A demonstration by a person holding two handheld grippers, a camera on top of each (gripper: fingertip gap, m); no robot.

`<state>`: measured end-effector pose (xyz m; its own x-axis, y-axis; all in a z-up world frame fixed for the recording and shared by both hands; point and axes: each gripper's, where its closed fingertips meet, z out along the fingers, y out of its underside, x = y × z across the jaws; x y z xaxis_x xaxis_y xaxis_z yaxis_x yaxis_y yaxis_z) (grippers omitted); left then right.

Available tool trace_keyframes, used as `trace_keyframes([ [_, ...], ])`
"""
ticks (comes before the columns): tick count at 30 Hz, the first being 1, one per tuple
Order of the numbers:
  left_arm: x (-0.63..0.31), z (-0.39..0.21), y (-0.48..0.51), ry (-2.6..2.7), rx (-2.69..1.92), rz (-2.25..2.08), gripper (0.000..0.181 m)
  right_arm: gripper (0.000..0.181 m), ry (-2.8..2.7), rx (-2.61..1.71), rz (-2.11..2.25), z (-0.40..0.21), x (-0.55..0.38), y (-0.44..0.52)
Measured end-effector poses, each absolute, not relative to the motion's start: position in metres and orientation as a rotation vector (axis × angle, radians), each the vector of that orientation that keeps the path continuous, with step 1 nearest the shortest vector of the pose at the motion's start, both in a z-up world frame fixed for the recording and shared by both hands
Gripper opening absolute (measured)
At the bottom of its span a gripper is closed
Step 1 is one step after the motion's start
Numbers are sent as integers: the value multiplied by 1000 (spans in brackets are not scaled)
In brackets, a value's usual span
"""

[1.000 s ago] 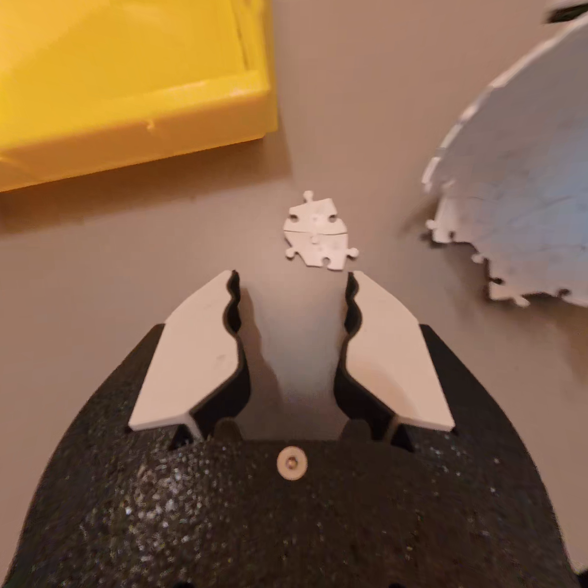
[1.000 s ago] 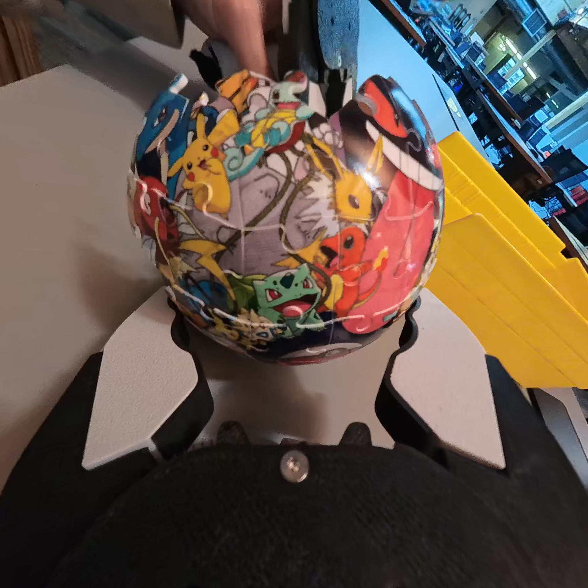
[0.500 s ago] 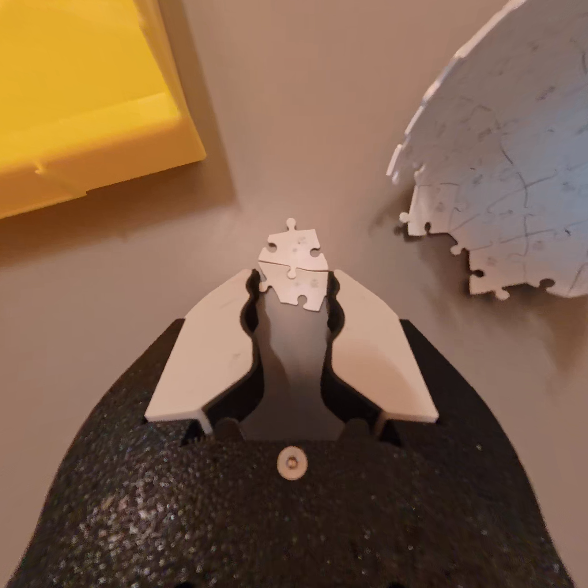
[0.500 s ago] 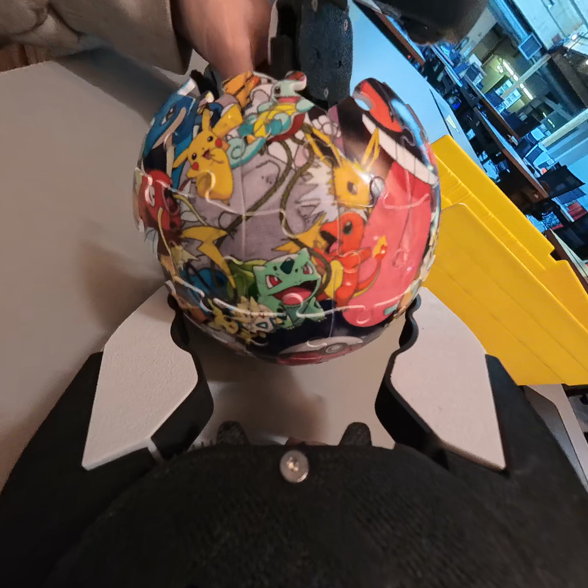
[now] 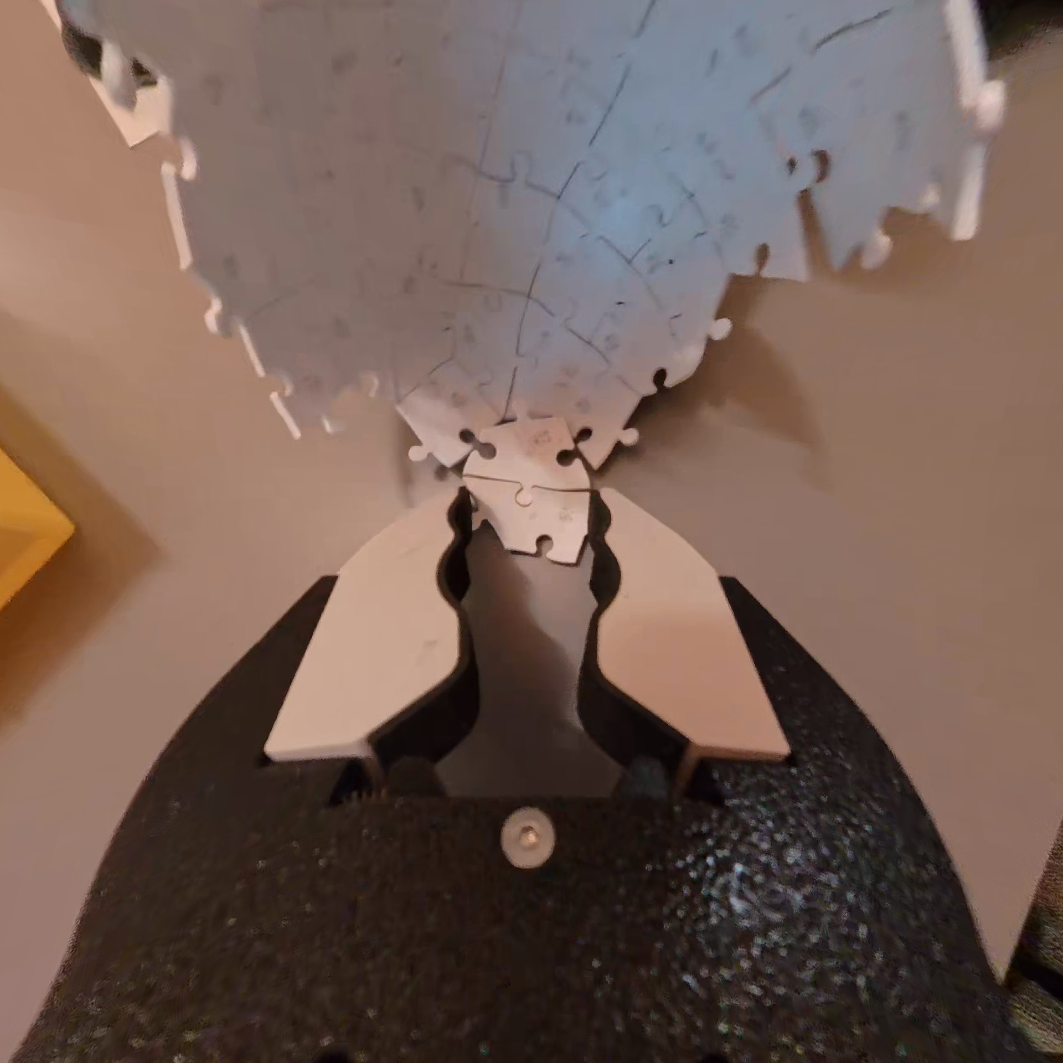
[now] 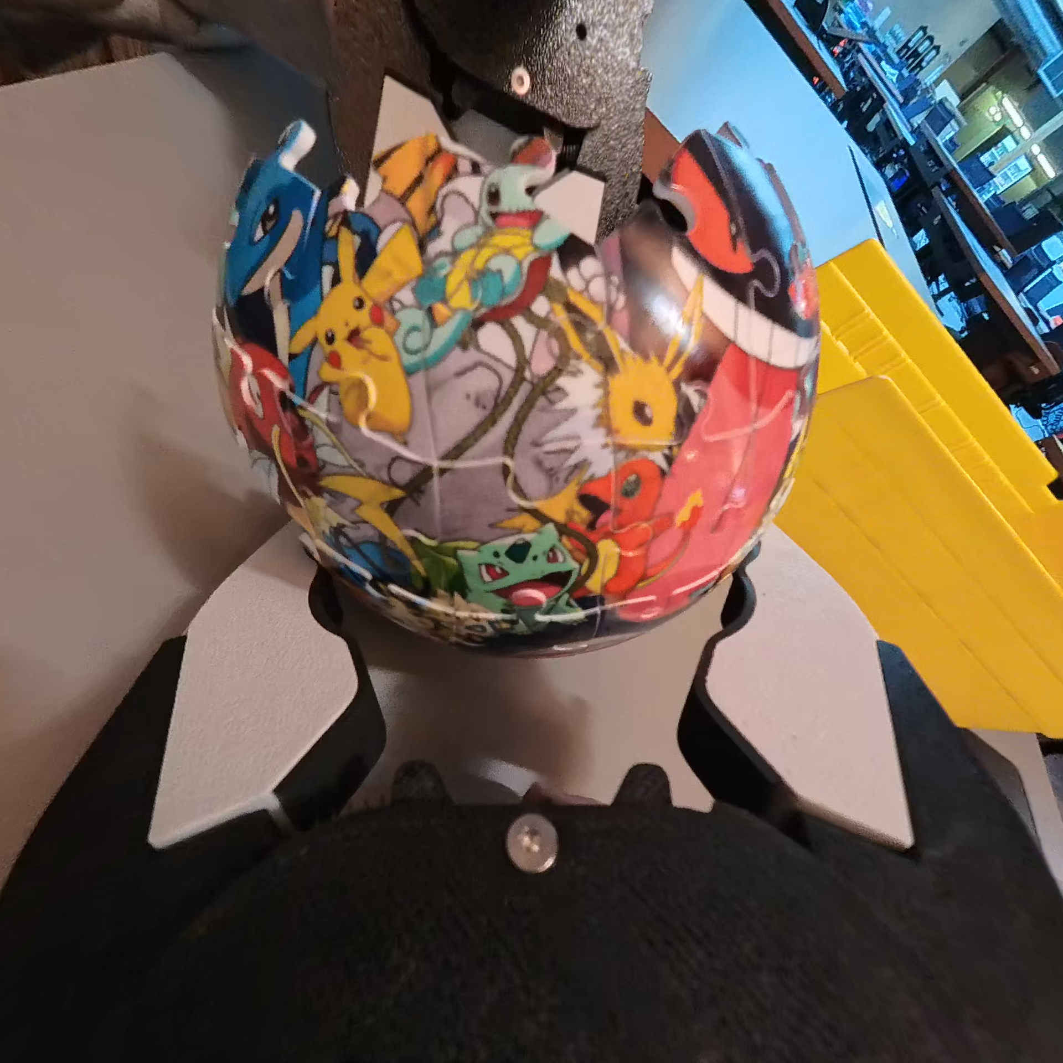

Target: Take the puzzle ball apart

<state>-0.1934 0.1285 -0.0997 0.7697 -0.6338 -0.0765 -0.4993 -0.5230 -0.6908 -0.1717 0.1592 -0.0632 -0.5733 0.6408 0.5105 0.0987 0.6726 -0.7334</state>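
Grey tabletop [image 5: 863, 517] runs under both views, with shelving blurred far behind on the right. Nearest in the left wrist view, the left gripper [image 5: 528, 520] has its two white fingers drawn in on a pair of joined puzzle pieces [image 5: 526, 506] — two pieces, blank side up, pinched at the tips. Just beyond the tips, the upper piece of the pair meets the ragged lower edge of the puzzle ball [image 5: 517, 201], whose pale inner face fills the top of this view as an opened shell. Whether the pair is locked into that edge or only touching it cannot be told. Off to the left of the fingers, one corner of a yellow bin [image 5: 29, 529] shows at the frame edge.

In the right wrist view, the right gripper [image 6: 526, 581] clamps the ball's printed outside low down, one finger on each side, the two spread wide around the curve. The shell [image 6: 517, 374] rises ahead of the fingers, its top rim jagged where pieces are out. Past that rim the other gripper's black body [image 6: 517, 57] reaches in from the far side. To the right of the fingers lie stacked yellow bins [image 6: 920, 489] — at least three nested edges can be counted.
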Motion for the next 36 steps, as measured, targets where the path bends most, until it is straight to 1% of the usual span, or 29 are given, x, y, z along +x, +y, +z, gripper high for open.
trace_keyframes([
  [14, -199, -99, 127, 1344, -2076, -59, 38, 130, -2151, -494, 745, -70, -183, 158],
  [20, -211, -95, 135, 1431, -2013, 175, 39, 130, -2170, -478, 728, -70, -188, 157],
  [23, -217, -93, 135, 1350, -2031, 184, 43, 130, -2172, -484, 724, -70, -187, 158],
  [26, -213, -88, 125, 1240, -2046, 9, 45, 129, -2167, -482, 719, -71, -189, 157],
  [28, -211, -84, 118, 1112, -2096, -120, 56, 129, -2168, -478, 714, -70, -189, 157],
  [29, -212, -82, 117, 1034, -2130, -159, 53, 129, -2168, -475, 710, -70, -189, 157],
  [30, -210, -78, 117, 957, -2155, -199, 46, 129, -2168, -474, 707, -69, -189, 157],
  [32, -201, -73, 113, 857, -2189, -279, 47, 129, -2168, -473, 703, -68, -189, 158],
  [34, -204, -73, 113, 753, -2256, -243, 47, 128, -2168, -468, 694, -67, -189, 158],
  [36, -208, -80, 109, 668, -2337, -202, 36, 128, -2171, -463, 681, -66, -189, 159],
])
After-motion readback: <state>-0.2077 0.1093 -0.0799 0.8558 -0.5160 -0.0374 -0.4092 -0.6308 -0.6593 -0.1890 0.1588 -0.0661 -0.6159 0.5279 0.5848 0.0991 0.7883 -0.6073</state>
